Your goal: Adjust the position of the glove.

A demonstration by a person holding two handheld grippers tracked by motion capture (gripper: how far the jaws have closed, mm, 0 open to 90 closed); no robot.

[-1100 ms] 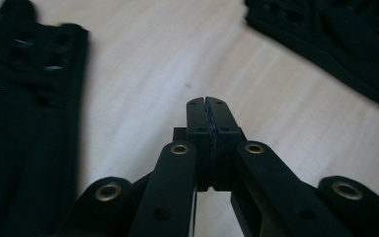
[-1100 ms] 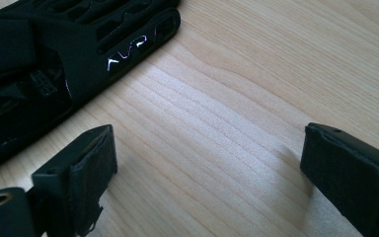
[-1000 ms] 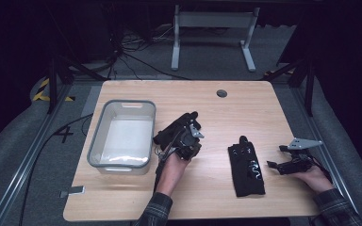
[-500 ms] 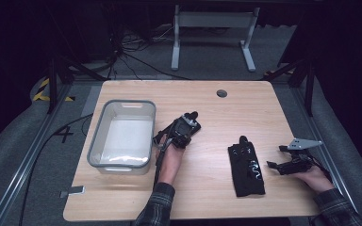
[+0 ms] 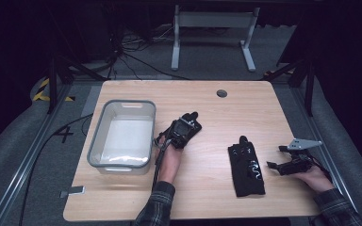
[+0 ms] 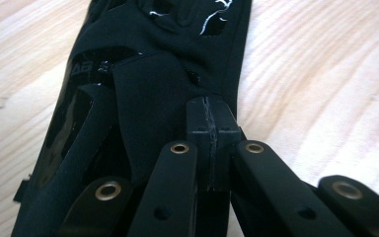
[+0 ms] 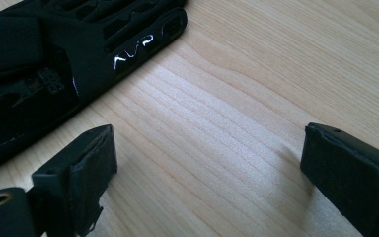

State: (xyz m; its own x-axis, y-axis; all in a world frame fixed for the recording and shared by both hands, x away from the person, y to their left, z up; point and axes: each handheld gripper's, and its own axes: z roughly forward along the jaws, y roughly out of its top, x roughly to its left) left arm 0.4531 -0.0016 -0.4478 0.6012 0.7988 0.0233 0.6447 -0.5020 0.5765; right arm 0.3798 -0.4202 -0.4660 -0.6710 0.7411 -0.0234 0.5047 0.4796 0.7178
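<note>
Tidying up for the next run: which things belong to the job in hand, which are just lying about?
In the job: left gripper, shut on one black glove; second glove by the open right gripper; probably the clear bin.
Lying about: floor cables, metal stand.

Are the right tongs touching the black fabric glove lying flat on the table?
Apart. The right gripper view shows bare wooden table between the open right tongs and the black fabric glove.

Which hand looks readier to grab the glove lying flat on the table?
Right. The right gripper sits just beside the flat glove with its fingers open and empty. The left gripper is farther off, fingers shut on the other glove, next to the bin.
</note>
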